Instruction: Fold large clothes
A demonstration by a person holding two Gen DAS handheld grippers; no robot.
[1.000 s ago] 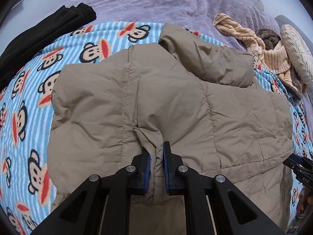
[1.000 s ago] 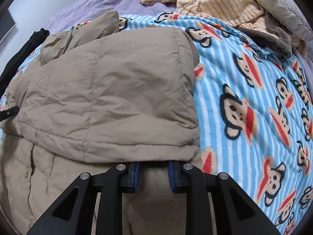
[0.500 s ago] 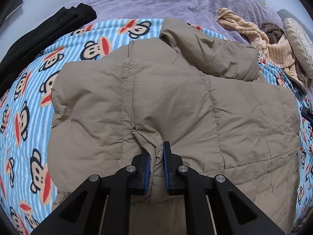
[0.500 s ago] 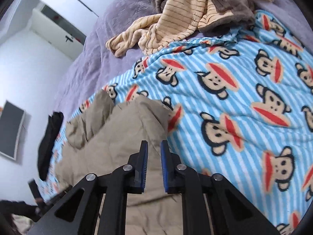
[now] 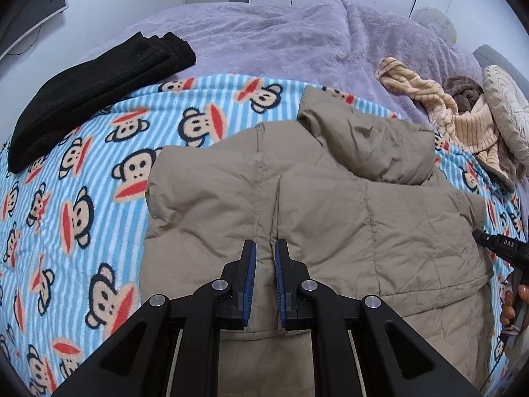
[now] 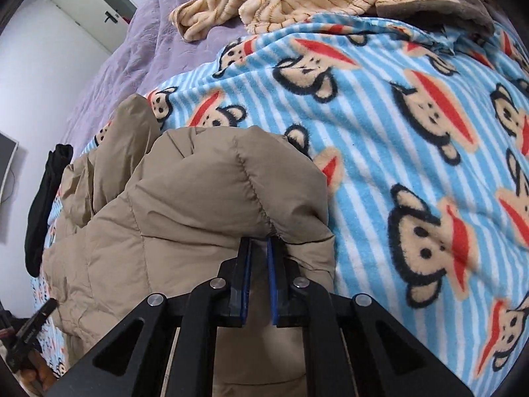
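A tan puffer jacket (image 5: pixel 317 205) lies folded on the blue striped monkey blanket (image 5: pixel 82 198), its hood toward the far side. My left gripper (image 5: pixel 264 248) sits over the jacket's near edge, jaws nearly together with a thin ridge of fabric at the tips; whether it pinches it is unclear. My right gripper (image 6: pixel 259 243) is shut on a fold of the jacket (image 6: pixel 205 205) at its right edge and bunches it up. The right gripper also shows at the right edge of the left wrist view (image 5: pixel 496 248).
A folded black garment (image 5: pixel 96 89) lies at the far left on the purple bedspread (image 5: pixel 281 39). A striped beige and brown garment pile (image 5: pixel 456 122) and a cushion (image 5: pixel 509 119) lie at the far right. Blue blanket (image 6: pixel 413 152) extends right of the jacket.
My left gripper has risen and pulled back, so more of the bed shows. My right gripper swung away, then came down on the jacket's right edge and closed on a fold.
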